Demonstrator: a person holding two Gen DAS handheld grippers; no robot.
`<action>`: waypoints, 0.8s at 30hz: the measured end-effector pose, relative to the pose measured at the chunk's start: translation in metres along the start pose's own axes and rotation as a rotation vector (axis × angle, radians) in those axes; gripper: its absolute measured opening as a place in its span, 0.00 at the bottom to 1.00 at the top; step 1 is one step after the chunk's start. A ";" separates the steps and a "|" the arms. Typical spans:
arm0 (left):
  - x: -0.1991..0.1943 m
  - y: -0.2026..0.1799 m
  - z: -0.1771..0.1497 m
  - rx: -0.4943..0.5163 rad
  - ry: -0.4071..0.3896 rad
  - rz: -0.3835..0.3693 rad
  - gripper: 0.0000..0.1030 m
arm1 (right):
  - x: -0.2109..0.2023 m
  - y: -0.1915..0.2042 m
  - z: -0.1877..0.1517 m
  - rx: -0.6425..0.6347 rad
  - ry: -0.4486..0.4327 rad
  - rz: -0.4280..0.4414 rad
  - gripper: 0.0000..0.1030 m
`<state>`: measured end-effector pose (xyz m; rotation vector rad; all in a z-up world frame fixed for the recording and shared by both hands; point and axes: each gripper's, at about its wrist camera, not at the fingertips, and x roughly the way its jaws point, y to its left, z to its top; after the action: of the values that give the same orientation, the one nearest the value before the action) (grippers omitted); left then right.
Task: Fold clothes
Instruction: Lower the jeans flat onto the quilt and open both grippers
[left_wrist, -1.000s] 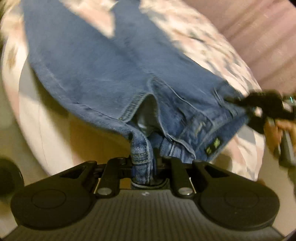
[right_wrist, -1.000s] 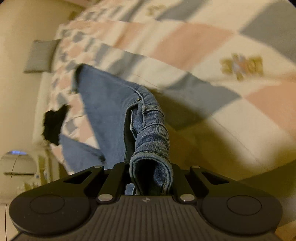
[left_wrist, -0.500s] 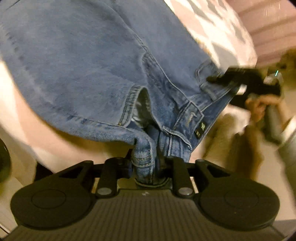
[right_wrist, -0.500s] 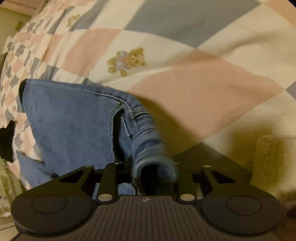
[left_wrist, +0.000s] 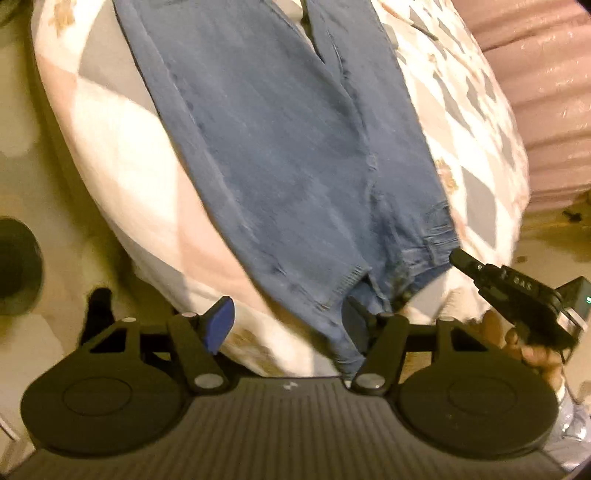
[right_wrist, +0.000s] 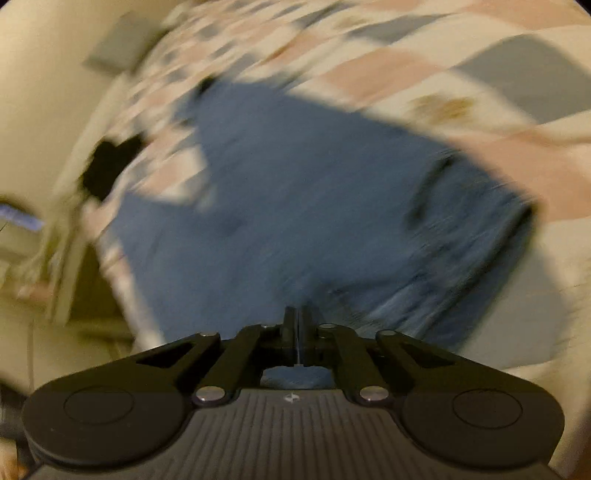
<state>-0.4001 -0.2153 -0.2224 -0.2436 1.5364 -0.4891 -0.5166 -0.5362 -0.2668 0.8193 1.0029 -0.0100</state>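
Note:
The blue jeans (left_wrist: 280, 147) lie spread flat on the patchwork quilt (left_wrist: 122, 155), legs running away from me and the waist end drooping over the near bed edge. My left gripper (left_wrist: 286, 317) is open; the waist corner hangs loosely between its fingers, close to the right finger (left_wrist: 356, 319), and is not clamped. My right gripper (left_wrist: 461, 258) shows at the right, held by a hand, its tip at the jeans' other waist corner. In the blurred right wrist view, the right gripper (right_wrist: 297, 325) is shut with nothing between its fingers, just short of the jeans (right_wrist: 295, 206).
The bed edge falls to a pale floor (left_wrist: 22, 173) on the left. A pink curtain (left_wrist: 546, 92) hangs beyond the bed's far right. A dark item (right_wrist: 110, 166) lies on the quilt past the jeans, and a grey pillow (right_wrist: 118, 48) sits at the head.
Both grippers held the jeans' waistband up before. The left has opened and let go; the right has let go and shut empty. The jeans now lie flat on the bed.

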 end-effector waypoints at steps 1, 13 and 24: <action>-0.002 0.000 0.005 0.025 0.000 0.013 0.57 | 0.013 0.011 -0.006 -0.016 0.009 0.034 0.04; -0.060 0.092 0.084 0.162 0.013 0.056 0.57 | 0.083 0.054 -0.083 0.078 0.040 -0.306 0.20; -0.072 0.128 0.192 0.414 0.049 0.081 0.58 | 0.045 0.100 -0.158 0.531 -0.258 -0.591 0.35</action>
<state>-0.1881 -0.0987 -0.2087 0.1511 1.4493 -0.7387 -0.5720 -0.3529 -0.2833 0.9396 0.9744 -0.8982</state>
